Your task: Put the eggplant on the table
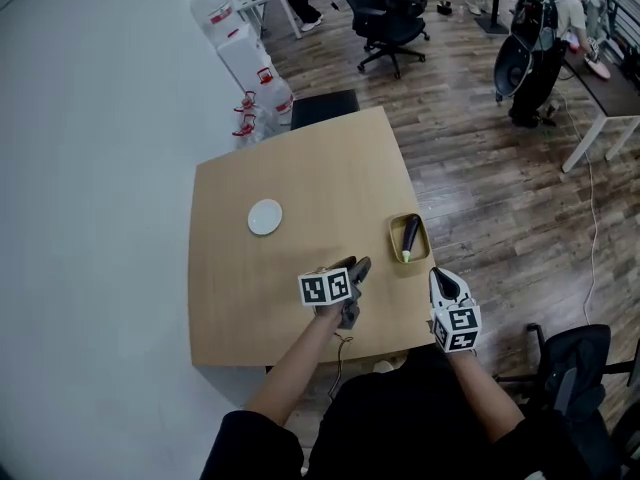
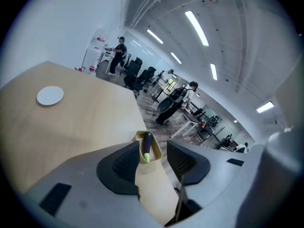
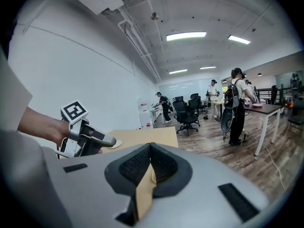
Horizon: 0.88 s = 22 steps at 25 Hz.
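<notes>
A dark purple eggplant (image 1: 410, 235) with a green stem end lies in a small yellow tray (image 1: 395, 240) near the right edge of the wooden table (image 1: 300, 198). My left gripper (image 1: 357, 266) hovers over the table's front part, left of the tray, open and empty. In the left gripper view the eggplant (image 2: 147, 145) shows far off between the open pads (image 2: 124, 161). My right gripper (image 1: 438, 274) is held at the table's front right corner, just in front of the tray. In its own view the right gripper (image 3: 150, 147) has its tips together with nothing between them.
A white plate (image 1: 265, 216) sits left of the table's middle. A black chair (image 1: 323, 106) stands at the far edge and white water jugs (image 1: 262, 73) beside it. Office chairs, desks and people are further back right. Another chair (image 1: 575, 368) is at my right.
</notes>
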{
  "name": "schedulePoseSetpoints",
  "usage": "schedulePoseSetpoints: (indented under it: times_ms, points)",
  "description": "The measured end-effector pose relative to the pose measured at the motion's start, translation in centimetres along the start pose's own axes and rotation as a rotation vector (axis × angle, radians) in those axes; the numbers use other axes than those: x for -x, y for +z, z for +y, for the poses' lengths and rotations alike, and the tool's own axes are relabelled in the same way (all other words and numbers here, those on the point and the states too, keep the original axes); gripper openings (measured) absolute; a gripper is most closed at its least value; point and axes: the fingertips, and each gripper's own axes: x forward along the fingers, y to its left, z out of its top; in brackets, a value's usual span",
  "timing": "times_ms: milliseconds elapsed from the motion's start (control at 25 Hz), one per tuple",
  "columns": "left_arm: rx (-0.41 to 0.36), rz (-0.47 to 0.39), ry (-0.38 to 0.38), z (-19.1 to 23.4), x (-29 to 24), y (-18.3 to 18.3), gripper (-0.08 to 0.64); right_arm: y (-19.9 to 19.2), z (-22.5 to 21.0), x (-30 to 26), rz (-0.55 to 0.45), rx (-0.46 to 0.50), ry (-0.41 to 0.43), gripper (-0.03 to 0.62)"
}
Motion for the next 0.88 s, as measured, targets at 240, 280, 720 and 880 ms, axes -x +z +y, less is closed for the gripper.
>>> schedulePoseSetpoints:
  times_ms: [240, 280, 720, 880]
  points:
    - [-0.055, -0.253, -0.109, -5.4, 7.0, 0.1, 0.156, 1.1, 3.1, 4.1, -0.022, 0.014, -0.009, 0.06]
    - [-0.083, -0.275, -0.11, -6.2, 8.2, -0.2, 0.156, 1.2, 3.6, 4.7, -0.02, 0.005, -0.013, 0.06]
    - [-0.266, -0.464, -0.124, -14.6, 16.6, -4.1, 0.156, 4.3, 8.6, 11.4, -0.061, 0.019, -0.043, 0.06]
    - [-0.329, -0.449, -0.12, -15.3, 17.6, -6.9, 0.145, 3.6, 9.4, 13.0, -0.077, 0.022, -0.07, 0.06]
